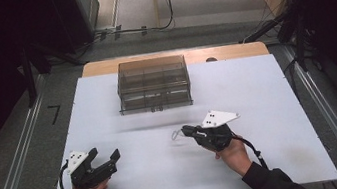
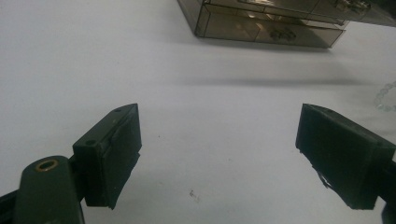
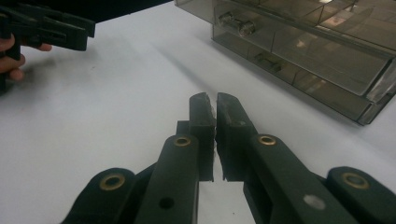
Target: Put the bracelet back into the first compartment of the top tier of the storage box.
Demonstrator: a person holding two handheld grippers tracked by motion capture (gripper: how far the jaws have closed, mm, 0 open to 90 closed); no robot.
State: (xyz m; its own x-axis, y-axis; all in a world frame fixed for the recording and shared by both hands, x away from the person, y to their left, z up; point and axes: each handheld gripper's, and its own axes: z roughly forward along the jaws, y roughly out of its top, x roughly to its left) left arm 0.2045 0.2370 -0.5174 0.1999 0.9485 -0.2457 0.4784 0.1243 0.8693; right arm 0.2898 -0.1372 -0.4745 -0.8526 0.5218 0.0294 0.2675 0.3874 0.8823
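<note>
Smoke-tinted plastic marks the organizer box (image 1: 153, 83), a clear brown case split into compartments, lid down, two small latches on its near face. It sits ahead of both your jaw pairs, well apart from them, near the far edge of the white table (image 1: 270, 109). In the right gripper view a few small pieces show through its walls, too dim to name.

Your left gripper (image 1: 103, 157) has its jaws spread wide with nothing between them, only bare white surface ahead up to the box.

Your right gripper (image 1: 185, 131) has its jaws pressed together; a thin pale wire-like loop (image 1: 177, 134) lies just at their tips, and you cannot tell from these views whether they pinch it. In the left gripper view a small clear beaded thing (image 2: 385, 97) lies beyond the right-hand jaw.

Open tabletop runs between the two grippers and out to the table's side edges.
</note>
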